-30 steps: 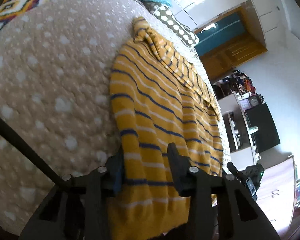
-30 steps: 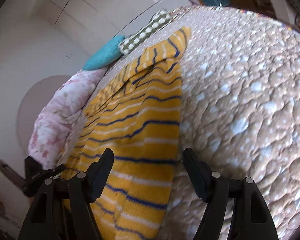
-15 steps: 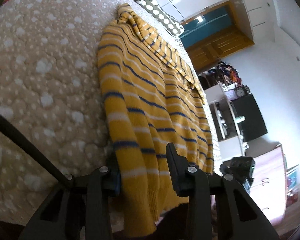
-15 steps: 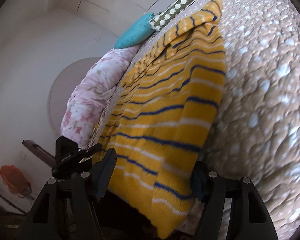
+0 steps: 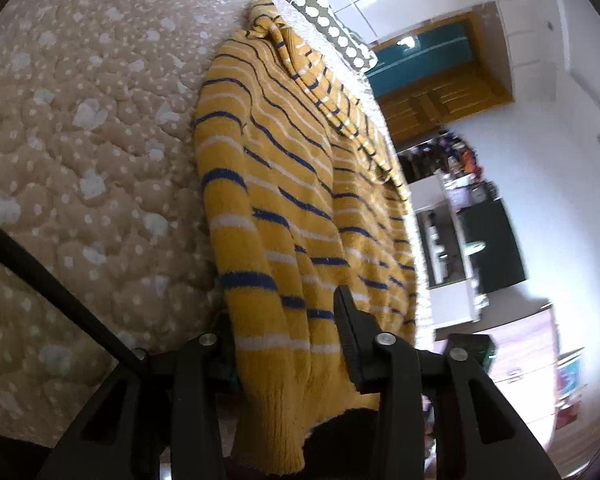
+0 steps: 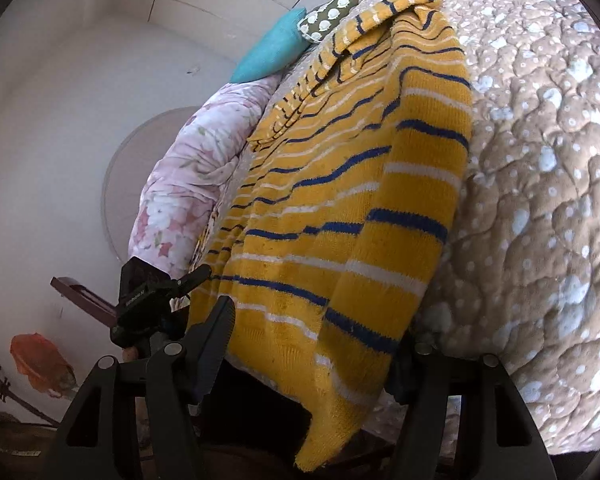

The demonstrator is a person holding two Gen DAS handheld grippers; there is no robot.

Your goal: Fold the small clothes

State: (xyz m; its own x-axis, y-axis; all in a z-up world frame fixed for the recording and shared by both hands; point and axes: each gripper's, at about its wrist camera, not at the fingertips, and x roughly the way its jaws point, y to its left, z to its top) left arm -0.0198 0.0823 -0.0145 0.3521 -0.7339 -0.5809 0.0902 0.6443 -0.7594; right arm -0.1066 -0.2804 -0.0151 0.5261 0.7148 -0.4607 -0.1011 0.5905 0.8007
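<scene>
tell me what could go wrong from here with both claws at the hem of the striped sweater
The striped sweater hangs past the edge of the bed, so it may slide off. The left claw and right claw straddle thick knit with jaws apart, so a shallow bite could slip or catch one layer only.

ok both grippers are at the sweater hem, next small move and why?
Probably close both grippers on the hem. The left gripper and right gripper each straddle a bottom corner of the striped sweater, jaws apart, and the hem hangs over the edge of the bedspread. Then lift and carry the hem toward the collar.
</scene>
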